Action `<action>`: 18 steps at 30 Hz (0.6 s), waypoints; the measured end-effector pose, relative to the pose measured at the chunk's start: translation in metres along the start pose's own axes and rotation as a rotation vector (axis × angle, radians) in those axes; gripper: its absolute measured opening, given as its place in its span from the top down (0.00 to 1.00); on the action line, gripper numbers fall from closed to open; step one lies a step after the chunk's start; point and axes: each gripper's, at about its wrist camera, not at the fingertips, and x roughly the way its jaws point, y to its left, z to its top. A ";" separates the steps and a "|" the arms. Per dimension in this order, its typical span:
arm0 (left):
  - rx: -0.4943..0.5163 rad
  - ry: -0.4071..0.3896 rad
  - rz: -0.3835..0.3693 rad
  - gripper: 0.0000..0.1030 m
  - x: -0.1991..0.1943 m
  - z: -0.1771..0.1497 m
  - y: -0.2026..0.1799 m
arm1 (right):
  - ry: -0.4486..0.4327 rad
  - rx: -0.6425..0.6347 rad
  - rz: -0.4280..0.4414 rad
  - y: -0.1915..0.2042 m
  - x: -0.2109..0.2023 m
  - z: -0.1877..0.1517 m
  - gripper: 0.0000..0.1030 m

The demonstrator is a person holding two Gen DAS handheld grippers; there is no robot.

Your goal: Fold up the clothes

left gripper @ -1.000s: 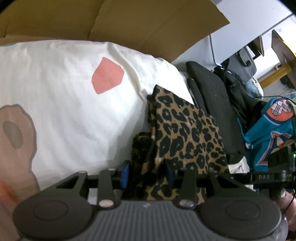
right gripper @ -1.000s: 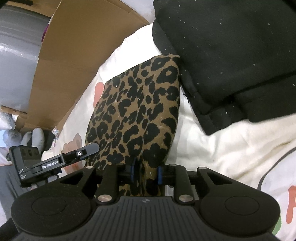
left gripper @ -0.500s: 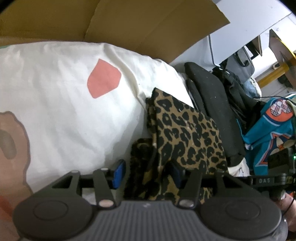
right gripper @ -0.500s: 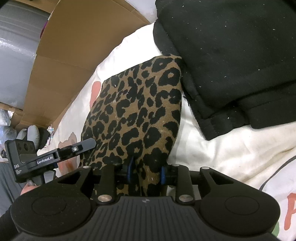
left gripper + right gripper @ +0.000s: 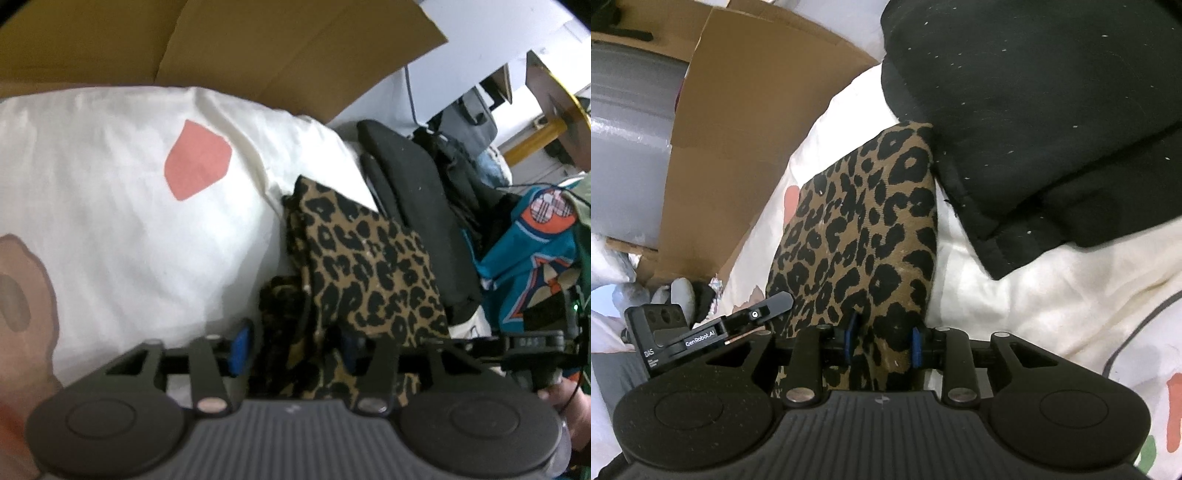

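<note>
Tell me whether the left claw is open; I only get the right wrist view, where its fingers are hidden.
Observer: Open. The left claw has its fingers apart, either side of the leopard-print garment at its near edge.
Operator: What's beyond the black clothes?
Observer: A teal jersey with an orange patch, to their right.
Operator: Is the fold's left edge tidy?
Observer: No; a darker leopard bunch sticks out beside the flat top layer.

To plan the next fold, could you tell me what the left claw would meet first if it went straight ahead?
The leopard-print garment: it already lies between the left claw fingers.
</note>
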 end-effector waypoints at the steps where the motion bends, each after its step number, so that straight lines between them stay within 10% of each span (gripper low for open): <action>1: 0.002 0.006 0.002 0.45 0.002 0.000 0.000 | -0.001 0.005 0.002 -0.002 -0.001 0.000 0.66; 11: -0.016 0.034 -0.079 0.51 0.018 0.004 0.002 | 0.001 0.037 0.039 -0.006 0.011 0.000 0.61; 18: 0.004 0.025 -0.056 0.70 0.016 0.004 -0.008 | 0.018 0.020 0.047 0.001 0.025 -0.002 0.91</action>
